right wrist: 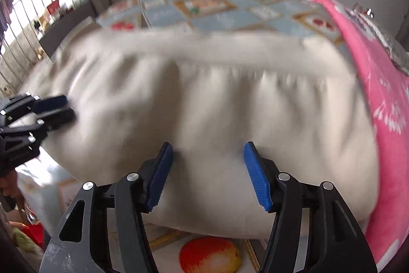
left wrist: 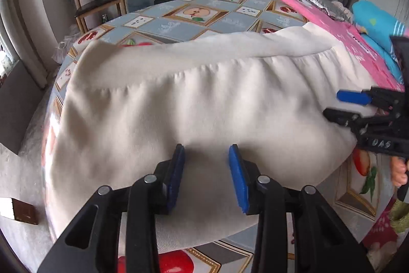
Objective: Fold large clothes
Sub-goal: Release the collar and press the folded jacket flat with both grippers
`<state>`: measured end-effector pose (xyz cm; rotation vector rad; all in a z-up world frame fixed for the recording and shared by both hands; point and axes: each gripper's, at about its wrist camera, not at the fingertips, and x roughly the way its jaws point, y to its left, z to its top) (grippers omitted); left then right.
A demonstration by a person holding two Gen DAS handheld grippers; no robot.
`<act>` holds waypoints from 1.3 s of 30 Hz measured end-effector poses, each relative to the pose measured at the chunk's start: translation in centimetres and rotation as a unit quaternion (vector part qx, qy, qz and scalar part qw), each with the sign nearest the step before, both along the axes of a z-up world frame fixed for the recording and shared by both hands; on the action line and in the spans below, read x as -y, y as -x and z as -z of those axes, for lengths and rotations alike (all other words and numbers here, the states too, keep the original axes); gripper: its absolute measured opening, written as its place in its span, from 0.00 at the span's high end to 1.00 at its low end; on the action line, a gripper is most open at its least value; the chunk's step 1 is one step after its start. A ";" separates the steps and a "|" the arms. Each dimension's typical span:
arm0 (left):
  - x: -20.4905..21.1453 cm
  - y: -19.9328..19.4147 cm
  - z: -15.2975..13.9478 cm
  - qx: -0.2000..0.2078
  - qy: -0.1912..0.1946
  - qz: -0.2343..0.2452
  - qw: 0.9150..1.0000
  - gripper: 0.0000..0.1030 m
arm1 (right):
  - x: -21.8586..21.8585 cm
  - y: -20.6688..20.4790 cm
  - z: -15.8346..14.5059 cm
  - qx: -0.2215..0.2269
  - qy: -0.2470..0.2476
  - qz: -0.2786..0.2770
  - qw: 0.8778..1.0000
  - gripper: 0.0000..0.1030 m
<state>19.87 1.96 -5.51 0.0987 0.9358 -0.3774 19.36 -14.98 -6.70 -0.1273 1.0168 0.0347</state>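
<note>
Left claw and right claw, both spread apart, hover over cream garment on bench; right claw, at 3 o'clock, reads "DAS".

left tool open, right tool open

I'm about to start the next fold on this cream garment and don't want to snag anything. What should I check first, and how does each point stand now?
1. Left tongs open: ok, blue pads apart.
2. Right tongs open: ok, pads apart.
3. Cream garment lying flat on the fruit-print tablecloth: ok, only gathered wrinkles below its seam.
4. Pink blanket clear of the garment: not ok, it lies against the garment's right edge.
5. Both tongs over the near edge: ok, neither grips cloth yet.
6. Far edge free: ok in the left wrist view; the right wrist view is blurred.
</note>
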 end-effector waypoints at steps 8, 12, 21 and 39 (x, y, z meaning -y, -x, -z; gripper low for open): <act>1.3 1.2 -3.1 0.024 0.037 0.032 0.998 0.58 | -3.6 2.0 -3.0 0.039 -0.035 -0.037 0.998 0.43; 2.8 0.7 -0.3 -0.012 0.006 0.031 0.999 0.58 | -5.1 2.0 0.0 0.012 -0.009 -0.042 0.999 0.41; 1.2 1.8 -2.2 0.015 0.000 0.014 1.000 0.56 | 1.7 3.1 -4.0 0.057 -0.013 0.065 0.996 0.36; -4.8 1.4 -0.6 -0.018 0.021 -0.078 0.997 0.55 | 11.7 3.3 -1.0 0.025 -0.059 0.198 0.978 0.31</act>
